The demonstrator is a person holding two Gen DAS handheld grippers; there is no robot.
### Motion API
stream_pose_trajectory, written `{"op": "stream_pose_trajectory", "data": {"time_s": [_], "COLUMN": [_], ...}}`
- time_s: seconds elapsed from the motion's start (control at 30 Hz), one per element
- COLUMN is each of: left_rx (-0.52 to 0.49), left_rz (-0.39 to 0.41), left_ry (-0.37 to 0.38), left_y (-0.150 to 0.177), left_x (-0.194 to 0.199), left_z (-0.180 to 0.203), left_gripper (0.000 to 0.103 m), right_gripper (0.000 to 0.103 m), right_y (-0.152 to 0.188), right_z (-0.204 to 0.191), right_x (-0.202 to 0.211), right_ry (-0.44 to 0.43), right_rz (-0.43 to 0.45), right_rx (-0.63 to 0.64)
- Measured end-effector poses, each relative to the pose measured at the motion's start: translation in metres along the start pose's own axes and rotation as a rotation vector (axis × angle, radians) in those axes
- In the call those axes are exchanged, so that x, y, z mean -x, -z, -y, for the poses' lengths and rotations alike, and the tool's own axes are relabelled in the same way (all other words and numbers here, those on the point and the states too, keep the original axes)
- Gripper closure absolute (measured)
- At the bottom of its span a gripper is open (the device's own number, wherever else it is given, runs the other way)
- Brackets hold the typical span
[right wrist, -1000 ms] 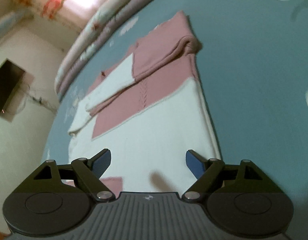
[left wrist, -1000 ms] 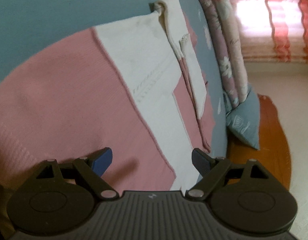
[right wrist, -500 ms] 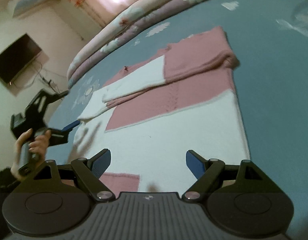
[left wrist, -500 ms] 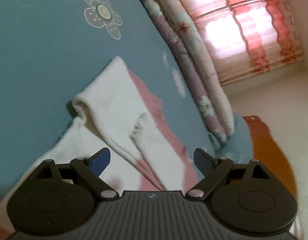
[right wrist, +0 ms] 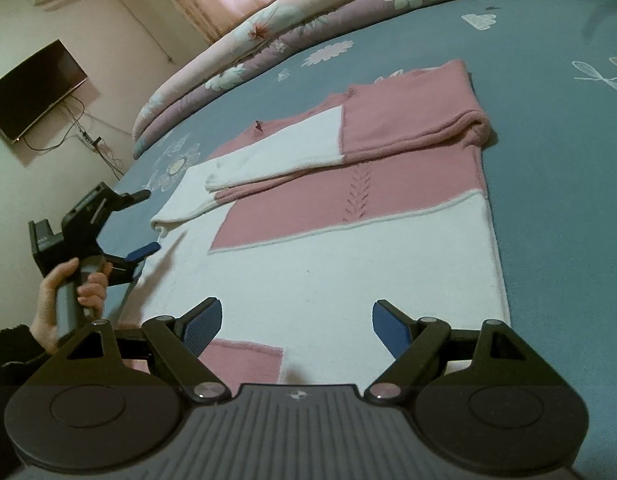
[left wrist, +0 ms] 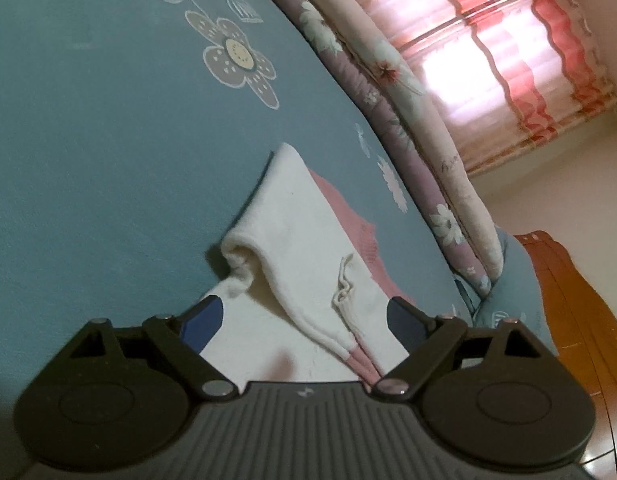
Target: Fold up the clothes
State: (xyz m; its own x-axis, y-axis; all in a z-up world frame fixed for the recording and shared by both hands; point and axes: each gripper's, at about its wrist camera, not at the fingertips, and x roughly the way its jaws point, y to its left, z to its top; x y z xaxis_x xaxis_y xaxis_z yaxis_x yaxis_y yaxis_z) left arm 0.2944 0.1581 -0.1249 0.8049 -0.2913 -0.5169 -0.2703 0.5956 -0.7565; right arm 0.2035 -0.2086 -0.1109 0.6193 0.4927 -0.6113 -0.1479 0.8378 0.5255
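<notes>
Sweater (right wrist: 348, 248) half folded on the bed (right wrist: 548, 160).
Lies flat on the blue sheet, both sleeves (right wrist: 308, 148) already laid across the chest; body not yet folded over, by the look of it. Left gripper (left wrist: 304, 314) spread wide beside the white shoulder fold, gripping nothing. Right gripper (right wrist: 296, 322) likewise wide and empty above the white hem.

Soft knit and cotton, hard matt plastic

The pink-and-white sweater (right wrist: 348, 240) is fuzzy knitted cloth on a smooth matt bedsheet (right wrist: 548, 140); the quilt (left wrist: 408, 92) looks like printed cotton, the bed frame (left wrist: 568, 300) glossy varnished wood, the gripper fingers (right wrist: 204, 322) ribbed matt plastic, perhaps rubbery.
</notes>
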Motion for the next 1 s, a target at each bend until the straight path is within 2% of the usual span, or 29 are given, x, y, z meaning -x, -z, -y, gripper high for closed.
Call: {"op": "stream_pose_trajectory", "data": {"time_s": [0.1, 0.2, 0.27, 0.37, 0.47, 0.57, 0.7, 0.8, 0.87, 0.93, 1.0], "left_rx": [-0.014, -0.048, -0.025, 0.014, -0.019, 0.002, -0.009, -0.013, 0.004, 0.023, 0.003], "left_rz": [-0.034, -0.067, -0.067, -0.039, -0.037, -0.051, -0.06, -0.102, -0.088, -0.069, -0.059], "left_ry": [0.07, 0.049, 0.009, 0.042, 0.022, -0.011, 0.059, 0.021, -0.003, 0.011, 0.003], "left_y": [0.004, 0.012, 0.014, 0.016, 0.016, 0.012, 0.017, 0.026, 0.028, 0.029, 0.031], "left_x": [0.005, 0.001, -0.001, 0.007, 0.018, 0.026, 0.029, 0.02, 0.021, 0.031, 0.042], "left_z": [0.009, 0.011, 0.001, -0.017, -0.016, -0.011, -0.002, -0.004, -0.014, -0.023, -0.027], "left_gripper": [0.013, 0.013, 0.014, 0.015, 0.016, 0.015, 0.014, 0.014, 0.015, 0.015, 0.015], "right_gripper": [0.017, 0.017, 0.017, 0.017, 0.017, 0.016, 0.016, 0.016, 0.016, 0.016, 0.016], "right_y": [0.001, 0.002, 0.002, 0.003, 0.002, 0.002, 0.002, 0.002, 0.002, 0.002, 0.001], "right_z": [-0.001, -0.001, -0.001, 0.001, 0.001, 0.0, -0.001, -0.001, 0.0, 0.001, 0.002], "right_x": [-0.002, -0.003, -0.002, 0.0, 0.002, 0.004, 0.004, 0.004, 0.005, 0.006, 0.008], "right_ry": [0.005, 0.008, 0.013, 0.014, 0.009, 0.002, 0.002, 0.01, 0.012, 0.01, 0.008], "right_rz": [-0.005, -0.009, -0.01, -0.006, 0.001, 0.007, 0.01, 0.008, 0.009, 0.014, 0.018], "right_rx": [0.008, 0.011, 0.009, 0.005, 0.003, 0.005, 0.007, 0.007, 0.004, 0.0, -0.004]}}
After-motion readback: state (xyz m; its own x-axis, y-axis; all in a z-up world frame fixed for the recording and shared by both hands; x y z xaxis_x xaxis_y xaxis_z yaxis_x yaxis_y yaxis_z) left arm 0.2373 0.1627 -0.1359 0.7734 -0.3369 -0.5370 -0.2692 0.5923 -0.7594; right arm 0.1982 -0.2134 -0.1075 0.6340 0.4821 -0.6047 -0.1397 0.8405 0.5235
